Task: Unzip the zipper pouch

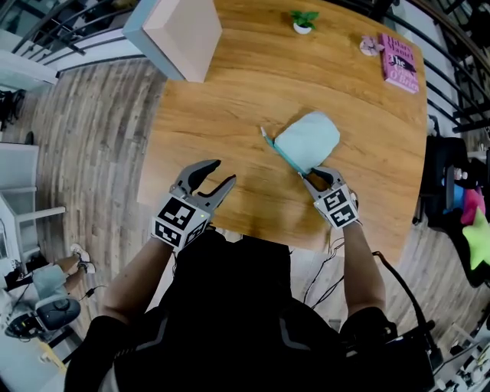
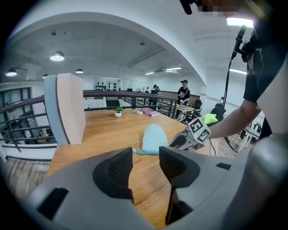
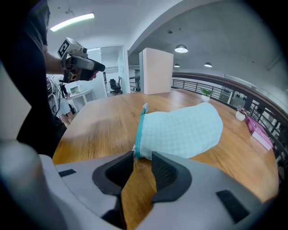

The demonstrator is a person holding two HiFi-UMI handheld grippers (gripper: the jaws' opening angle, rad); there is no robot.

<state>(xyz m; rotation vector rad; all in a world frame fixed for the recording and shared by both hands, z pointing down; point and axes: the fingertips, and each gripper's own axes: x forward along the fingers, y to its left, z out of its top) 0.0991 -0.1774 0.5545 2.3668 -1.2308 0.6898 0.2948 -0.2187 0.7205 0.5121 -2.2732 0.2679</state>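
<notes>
A light blue zipper pouch lies flat on the wooden table, its teal zipper running along its left edge. My right gripper is at the pouch's near corner. In the right gripper view the pouch fills the middle; its near zipper-end corner sits between the tips of my right gripper, whose jaws stand narrowly apart with bare wood showing between the pads. My left gripper hovers open and empty to the pouch's left, over the table's front part; from its own view the left gripper faces the pouch.
A tall white box stands at the table's far left corner. A small potted plant, a small pink item and a pink book sit along the far right. The table's front edge is close to my body.
</notes>
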